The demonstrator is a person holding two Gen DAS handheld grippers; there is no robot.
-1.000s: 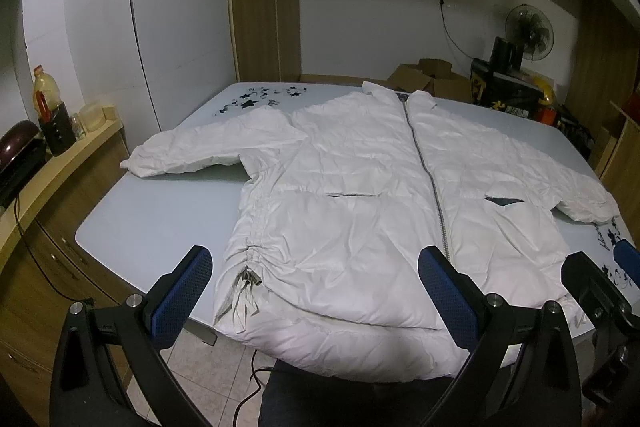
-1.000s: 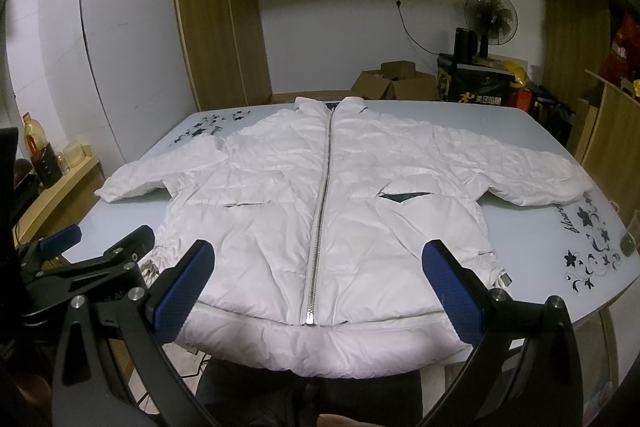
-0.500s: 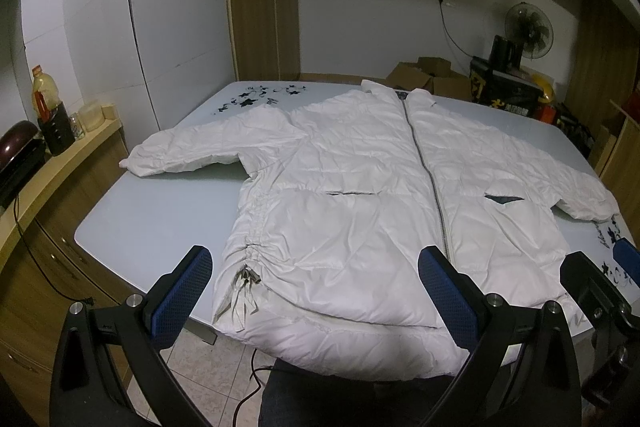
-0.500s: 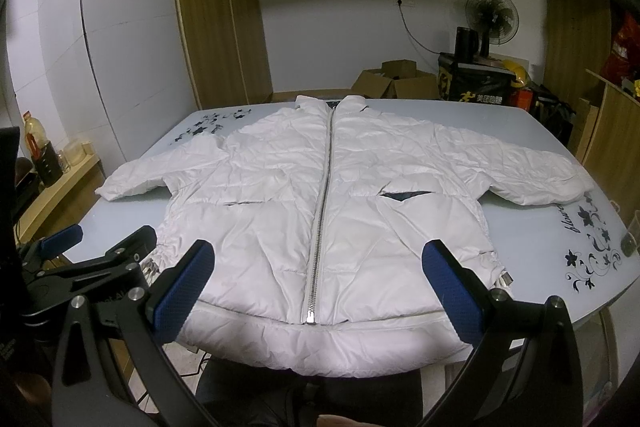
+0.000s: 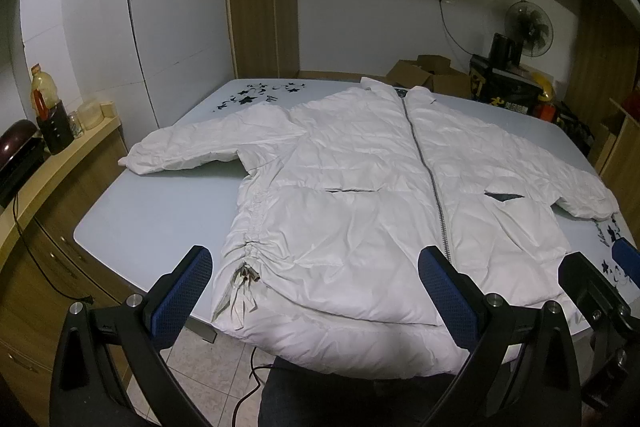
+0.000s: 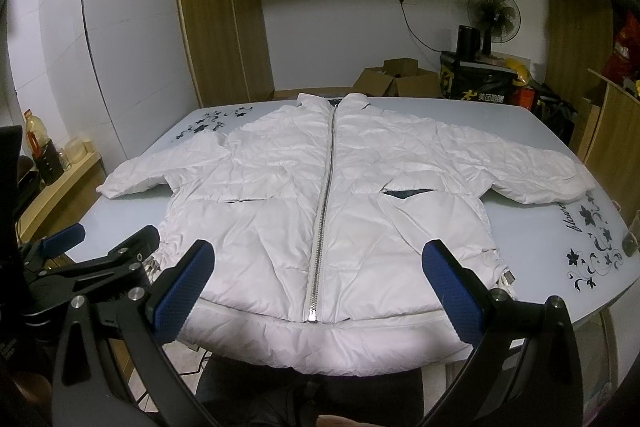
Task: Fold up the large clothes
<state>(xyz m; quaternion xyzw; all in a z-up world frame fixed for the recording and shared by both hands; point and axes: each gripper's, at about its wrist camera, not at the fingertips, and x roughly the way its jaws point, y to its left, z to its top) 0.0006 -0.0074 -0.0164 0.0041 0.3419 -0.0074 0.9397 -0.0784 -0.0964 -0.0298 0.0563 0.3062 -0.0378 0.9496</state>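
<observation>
A large white puffer jacket (image 5: 360,187) lies flat and zipped, front up, on a pale blue table (image 5: 160,223), sleeves spread to both sides; it also shows in the right wrist view (image 6: 320,195). Its hem hangs over the near table edge. My left gripper (image 5: 316,291) is open and empty, hovering before the hem's left part. My right gripper (image 6: 316,287) is open and empty, before the hem's middle, over the zipper's end (image 6: 311,315). The left gripper also appears in the right wrist view (image 6: 100,247), and the right gripper in the left wrist view (image 5: 600,275).
A wooden counter (image 5: 52,163) with bottles stands at the left. Cardboard boxes (image 6: 400,79), a fan (image 6: 494,15) and a black crate (image 6: 476,79) stand beyond the far edge. A wooden cabinet (image 6: 616,139) is at the right. The table (image 6: 560,227) has black flower prints.
</observation>
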